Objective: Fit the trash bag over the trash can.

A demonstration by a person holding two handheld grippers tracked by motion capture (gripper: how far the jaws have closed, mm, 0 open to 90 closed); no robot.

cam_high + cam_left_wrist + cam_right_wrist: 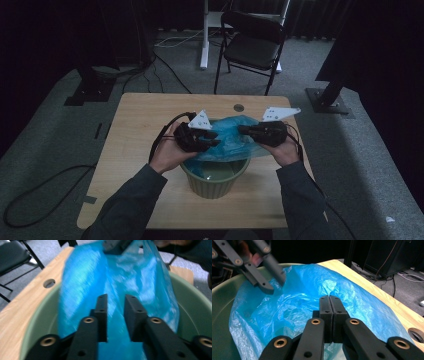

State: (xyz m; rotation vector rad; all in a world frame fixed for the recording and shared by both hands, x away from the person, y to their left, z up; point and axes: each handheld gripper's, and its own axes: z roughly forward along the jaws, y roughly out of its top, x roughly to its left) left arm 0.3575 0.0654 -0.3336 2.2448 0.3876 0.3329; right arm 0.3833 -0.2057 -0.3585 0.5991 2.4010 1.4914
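Observation:
A thin blue plastic bag (235, 140) lies across the top of a pale green bucket (216, 181) in the middle of the wooden table (140, 120). My left gripper (116, 301) hovers over the bucket's left side with its jaws apart; the blue bag (85, 282) lies below and beyond the gap, and the pads do not press on it. My right gripper (329, 300) is shut, its pads pinching a fold of the blue bag (294, 302) near its right edge. The left gripper (270, 280) faces it across the bucket (222, 290). In the high view both grippers (215, 139) (243, 129) meet over the bag.
A round hole (239, 107) sits in the table behind the bucket. A black folding chair (252, 45) and a white stand leg (204, 35) are on the carpet beyond the table. Dark stands flank both sides, and cables (30, 195) trail over the floor.

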